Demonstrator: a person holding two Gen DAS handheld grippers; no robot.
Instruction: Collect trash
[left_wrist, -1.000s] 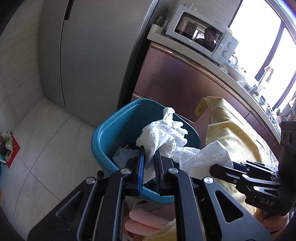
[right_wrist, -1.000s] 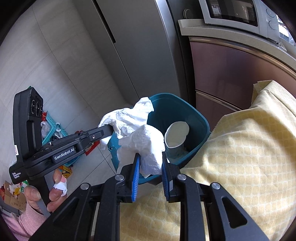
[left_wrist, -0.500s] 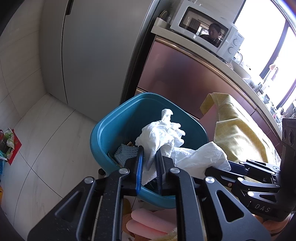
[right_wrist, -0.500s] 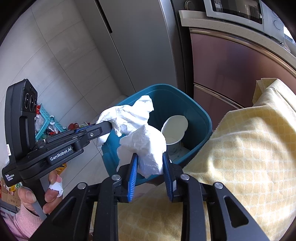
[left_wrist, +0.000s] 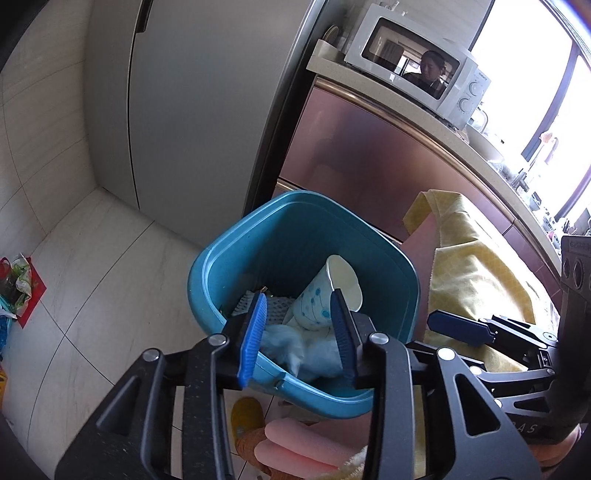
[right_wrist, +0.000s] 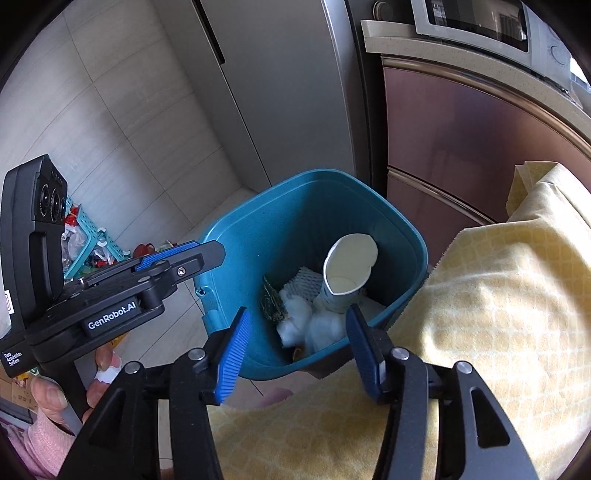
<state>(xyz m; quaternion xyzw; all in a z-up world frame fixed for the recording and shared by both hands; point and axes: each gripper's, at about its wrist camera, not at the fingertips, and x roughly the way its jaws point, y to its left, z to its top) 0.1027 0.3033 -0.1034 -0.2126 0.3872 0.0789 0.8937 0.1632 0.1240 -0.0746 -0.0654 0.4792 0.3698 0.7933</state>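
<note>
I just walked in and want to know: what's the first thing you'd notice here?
The blue bin on the floor, right in the middle, with a dotted paper cup leaning inside over crumpled white tissues. Above its rim, the left hand-held gripper and right hand-held gripper hang open and empty, their jaws having just been opening.

Black gripper, blue fingers
</note>
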